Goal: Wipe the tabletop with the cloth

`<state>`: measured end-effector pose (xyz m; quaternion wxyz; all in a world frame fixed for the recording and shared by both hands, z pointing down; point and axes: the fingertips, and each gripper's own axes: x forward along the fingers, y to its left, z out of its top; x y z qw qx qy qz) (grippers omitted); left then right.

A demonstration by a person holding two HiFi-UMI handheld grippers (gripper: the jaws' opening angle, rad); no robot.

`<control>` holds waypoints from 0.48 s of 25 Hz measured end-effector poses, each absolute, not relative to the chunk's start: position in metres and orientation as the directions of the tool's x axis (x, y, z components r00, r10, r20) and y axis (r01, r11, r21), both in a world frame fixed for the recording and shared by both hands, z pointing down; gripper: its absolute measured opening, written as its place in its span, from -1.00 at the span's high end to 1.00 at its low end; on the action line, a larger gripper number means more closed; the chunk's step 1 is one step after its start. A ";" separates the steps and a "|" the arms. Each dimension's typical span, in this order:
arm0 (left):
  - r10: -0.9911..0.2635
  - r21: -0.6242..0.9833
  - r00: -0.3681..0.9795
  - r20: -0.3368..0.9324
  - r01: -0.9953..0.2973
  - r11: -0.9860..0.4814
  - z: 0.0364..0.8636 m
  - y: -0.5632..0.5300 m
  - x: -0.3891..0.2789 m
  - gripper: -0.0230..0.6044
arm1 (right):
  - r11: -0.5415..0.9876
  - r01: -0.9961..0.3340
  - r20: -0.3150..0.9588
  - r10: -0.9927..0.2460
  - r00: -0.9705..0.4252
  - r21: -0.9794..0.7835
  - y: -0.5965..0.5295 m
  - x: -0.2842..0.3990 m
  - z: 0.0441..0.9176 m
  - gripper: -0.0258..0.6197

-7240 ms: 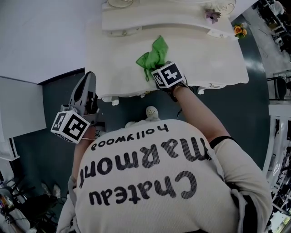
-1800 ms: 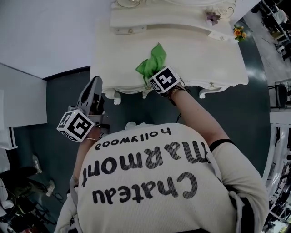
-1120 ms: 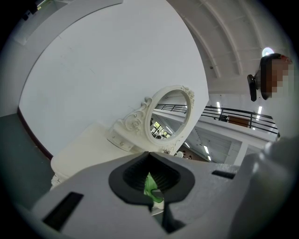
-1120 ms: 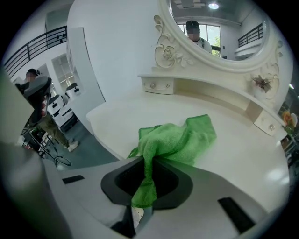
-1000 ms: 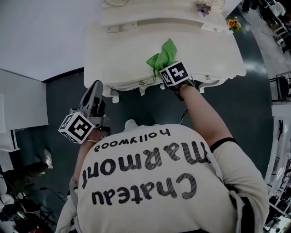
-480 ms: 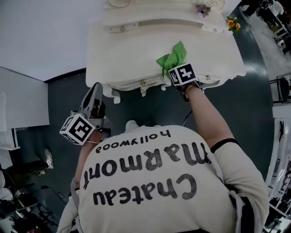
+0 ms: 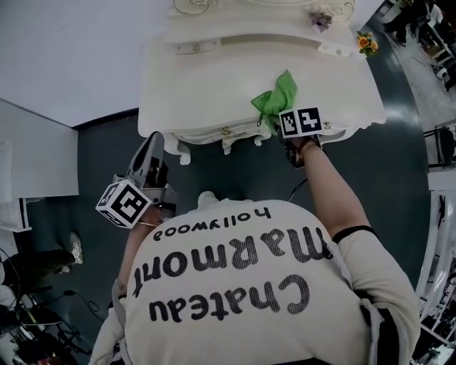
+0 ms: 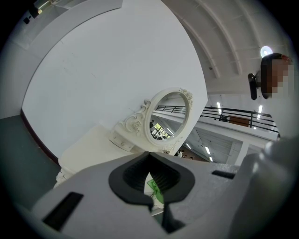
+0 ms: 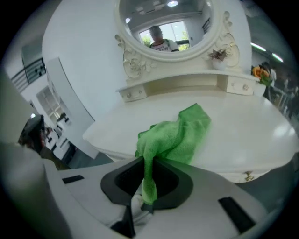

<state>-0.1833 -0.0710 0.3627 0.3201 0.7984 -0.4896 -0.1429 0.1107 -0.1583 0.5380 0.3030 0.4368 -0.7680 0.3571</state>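
Observation:
A green cloth (image 7: 277, 98) lies bunched on the cream tabletop (image 7: 206, 85) of a dressing table, right of its middle near the front edge. My right gripper (image 7: 275, 121) is shut on the cloth's near corner, and the cloth (image 9: 177, 137) trails forward from its jaws across the tabletop (image 9: 247, 126). My left gripper (image 7: 153, 146) hangs off the table's front left corner, over the dark floor, shut with nothing in it. In the left gripper view the closed gripper (image 8: 149, 156) points at the table from below, and a bit of green cloth (image 8: 153, 189) shows behind it.
An oval mirror (image 9: 166, 23) in an ornate frame stands on a raised shelf (image 9: 187, 84) at the table's back. Small flowers (image 7: 320, 21) and an orange posy (image 7: 365, 43) sit at the back right. A white wall (image 7: 64, 50) runs along the left. Dark floor (image 7: 85, 150) surrounds the table.
My right gripper has dragged the cloth rightward along the front part of the tabletop, from left of centre to right of centre. The left gripper stayed low at the front left.

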 end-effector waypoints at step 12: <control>-0.834 0.648 0.542 0.103 -0.673 -0.357 0.371 -0.087 -0.152 0.90 | 0.362 -0.721 0.492 -0.546 -0.678 -0.591 -0.125 0.039 0.480 0.71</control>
